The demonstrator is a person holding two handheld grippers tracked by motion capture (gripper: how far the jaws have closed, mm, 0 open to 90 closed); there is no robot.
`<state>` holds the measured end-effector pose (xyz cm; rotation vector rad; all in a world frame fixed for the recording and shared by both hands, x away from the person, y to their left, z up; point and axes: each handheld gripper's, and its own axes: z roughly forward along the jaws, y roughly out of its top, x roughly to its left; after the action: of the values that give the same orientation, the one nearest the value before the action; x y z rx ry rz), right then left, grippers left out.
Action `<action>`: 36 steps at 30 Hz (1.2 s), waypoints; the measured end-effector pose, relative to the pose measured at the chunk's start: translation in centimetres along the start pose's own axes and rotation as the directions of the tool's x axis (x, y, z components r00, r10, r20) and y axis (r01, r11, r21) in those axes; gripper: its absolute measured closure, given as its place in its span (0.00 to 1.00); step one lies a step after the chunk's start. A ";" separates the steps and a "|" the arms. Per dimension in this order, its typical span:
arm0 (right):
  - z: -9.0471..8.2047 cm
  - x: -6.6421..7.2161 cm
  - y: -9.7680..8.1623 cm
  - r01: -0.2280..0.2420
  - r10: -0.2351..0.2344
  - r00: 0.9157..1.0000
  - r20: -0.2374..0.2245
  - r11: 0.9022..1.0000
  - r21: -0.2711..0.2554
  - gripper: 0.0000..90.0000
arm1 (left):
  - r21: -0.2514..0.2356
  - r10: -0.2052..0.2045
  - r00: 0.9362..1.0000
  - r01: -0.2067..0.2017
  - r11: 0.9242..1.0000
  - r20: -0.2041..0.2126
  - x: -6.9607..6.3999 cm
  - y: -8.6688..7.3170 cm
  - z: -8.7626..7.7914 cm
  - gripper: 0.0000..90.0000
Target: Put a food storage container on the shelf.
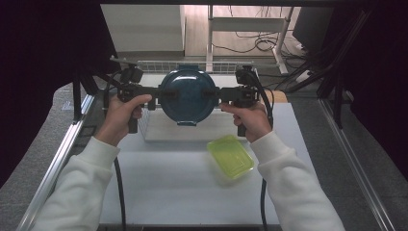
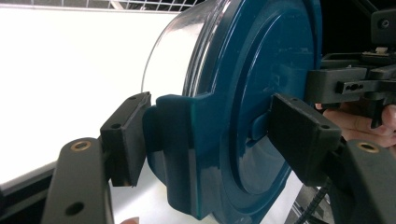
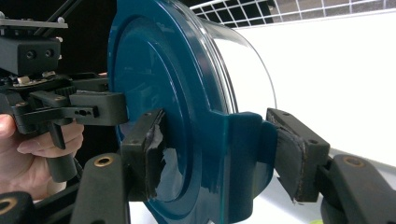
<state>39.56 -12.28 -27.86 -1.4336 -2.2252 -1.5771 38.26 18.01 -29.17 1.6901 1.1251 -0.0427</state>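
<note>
Right now I have the round container held up between my two grippers, above the white tray at the far side of the table, just in front of the wire rack. It has a dark blue lid and a clear body, and from the high view the lid faces up toward the camera. My left gripper is clamped on the blue latch tab at the container's left edge; in the left gripper view, one pad presses the tab from the clear-body side and the other pad sits against the lid face. My right gripper grips the opposite tab the same way; in the right gripper view its pad with torn covering lies on the lid face, and the far pad bears on the tab. Both sets of jaws stand fairly wide, closed on the tabs. My left hand and right hand hold the grips, white sleeves below. Nearer me on the table, right of centre, lies a yellow-green rectangular lid, well apart from the container.
</note>
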 end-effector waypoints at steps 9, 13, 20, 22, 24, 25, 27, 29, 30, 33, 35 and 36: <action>0.0 0.0 2.7 0.002 -0.002 1.000 0.007 1.000 -0.007 0.43 | 0.001 0.012 1.000 -0.012 1.000 0.007 0.4 3.0 0.2 0.35; 0.2 -0.2 3.6 0.001 -0.001 1.000 0.013 1.000 -0.004 0.43 | 0.006 0.000 1.000 0.000 1.000 0.010 0.8 3.8 0.5 0.35; 0.7 -1.1 4.6 -0.015 0.015 1.000 0.022 1.000 0.002 0.43 | 0.008 -0.018 1.000 0.018 1.000 0.017 1.6 4.6 1.6 0.35; 0.8 -1.7 4.8 -0.024 0.024 0.999 0.023 1.000 -0.001 0.43 | 0.011 -0.023 1.000 0.023 1.000 0.011 1.7 4.7 2.1 0.35; 0.9 -2.2 5.0 -0.030 0.030 0.999 0.022 1.000 0.007 0.43 | 0.027 -0.023 1.000 0.022 0.999 0.011 2.0 4.7 2.5 0.35; 1.2 -2.8 5.0 -0.035 0.035 0.999 0.022 0.999 0.022 0.43 | 0.032 -0.030 0.999 0.029 0.999 0.012 2.2 4.7 2.8 0.35; 1.5 -3.3 5.1 -0.047 0.046 0.999 0.025 0.998 0.038 0.43 | 0.046 -0.040 0.999 0.039 0.998 0.015 2.7 4.6 3.3 0.35; 1.7 -3.6 5.0 -0.055 0.054 0.998 0.025 0.997 0.045 0.43 | 0.052 -0.059 0.998 0.059 0.997 0.017 3.2 4.5 3.9 0.35; 2.2 -4.3 5.0 -0.070 0.068 0.997 0.026 0.996 0.052 0.43 | 0.059 -0.073 0.997 0.072 0.996 0.013 3.7 4.4 4.4 0.35; 2.7 -5.1 5.0 -0.089 0.088 0.996 0.024 0.994 0.066 0.43 | 0.070 -0.080 0.997 0.079 0.994 0.004 4.1 4.3 4.9 0.35; 2.9 -5.3 5.0 -0.093 0.091 0.996 0.023 0.993 0.071 0.42 | 0.068 -0.088 0.996 0.087 0.994 0.006 4.2 4.4 5.0 0.35; 3.0 -5.5 5.0 -0.096 0.095 0.995 0.020 0.993 0.067 0.43 | 0.059 -0.097 0.995 0.097 0.994 0.006 4.3 4.4 5.1 0.35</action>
<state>47.42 -13.27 -28.60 -1.5158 -2.1618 -1.4523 46.05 16.93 -30.46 1.6842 1.2089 -0.1455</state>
